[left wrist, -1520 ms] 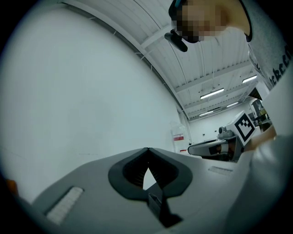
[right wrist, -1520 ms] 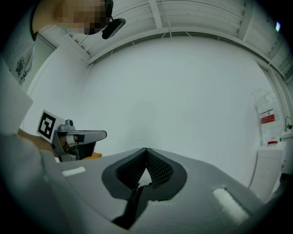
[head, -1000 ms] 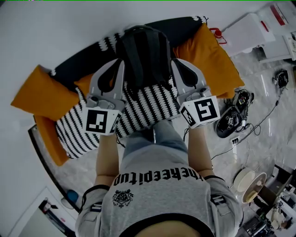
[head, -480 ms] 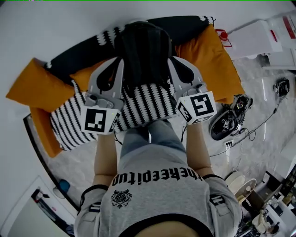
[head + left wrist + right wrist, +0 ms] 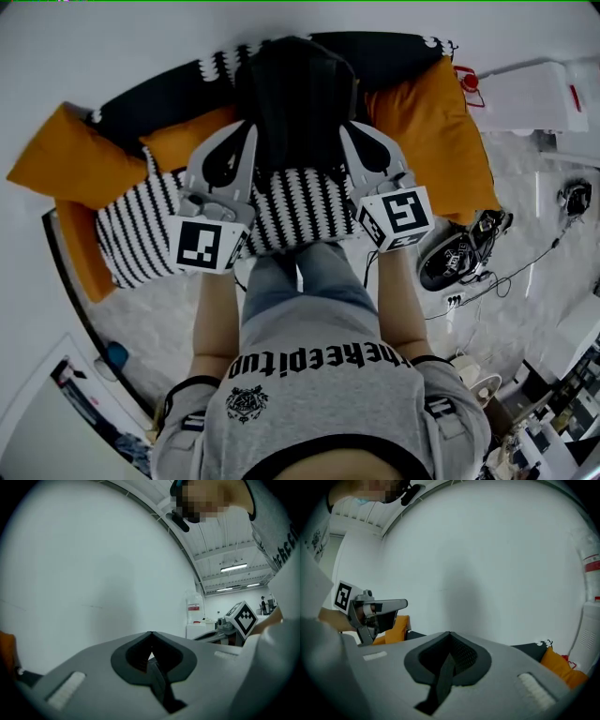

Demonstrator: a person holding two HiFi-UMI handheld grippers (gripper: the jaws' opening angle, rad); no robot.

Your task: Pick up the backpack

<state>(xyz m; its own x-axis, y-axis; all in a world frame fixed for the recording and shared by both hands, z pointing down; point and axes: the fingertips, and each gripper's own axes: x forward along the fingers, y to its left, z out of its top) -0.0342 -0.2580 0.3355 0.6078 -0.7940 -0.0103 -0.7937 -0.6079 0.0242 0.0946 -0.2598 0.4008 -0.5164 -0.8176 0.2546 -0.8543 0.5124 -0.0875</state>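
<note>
At nine o'clock in the head view, an orange cushion [image 5: 70, 173] lies beside the striped blanket [image 5: 141, 239]. The left tool [image 5: 246, 131] has its jaws together, clamped on the left strap [image 5: 157, 681]. The black backpack [image 5: 298, 103] sits at twelve o'clock, between both tools. At its four o'clock, the right tool [image 5: 347, 129] is clamped likewise on the right strap [image 5: 443, 677].

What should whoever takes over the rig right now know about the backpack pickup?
Left gripper: shut on a dark strap of the backpack.
Right gripper: shut on a second strap.
The backpack is between both grippers, over the striped cushion; whether it has left the cushion cannot be told.
Done: both grips. Left: lift it clear.
</note>
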